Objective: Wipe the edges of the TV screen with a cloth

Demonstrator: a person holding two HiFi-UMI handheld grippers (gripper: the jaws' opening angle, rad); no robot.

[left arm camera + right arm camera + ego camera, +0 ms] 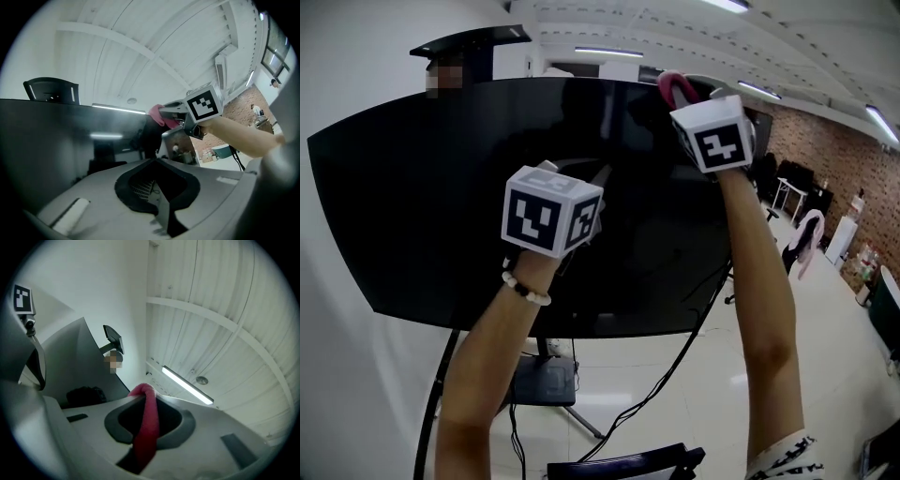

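A large dark TV screen filled the head view. The right gripper was raised to the screen's top edge, near its upper right corner, with its jaws clamped on a pink cloth that lay against that edge. The edge ran long to the left from there — likely the wiping direction. The left gripper hung lower, before the screen's middle, jaws together and empty — farther from any edge.

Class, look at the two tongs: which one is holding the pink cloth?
The right tongs, raised at the black flat TV screen's top edge, pinch the pink cloth. The left tongs, lower before the screen, hold nothing.
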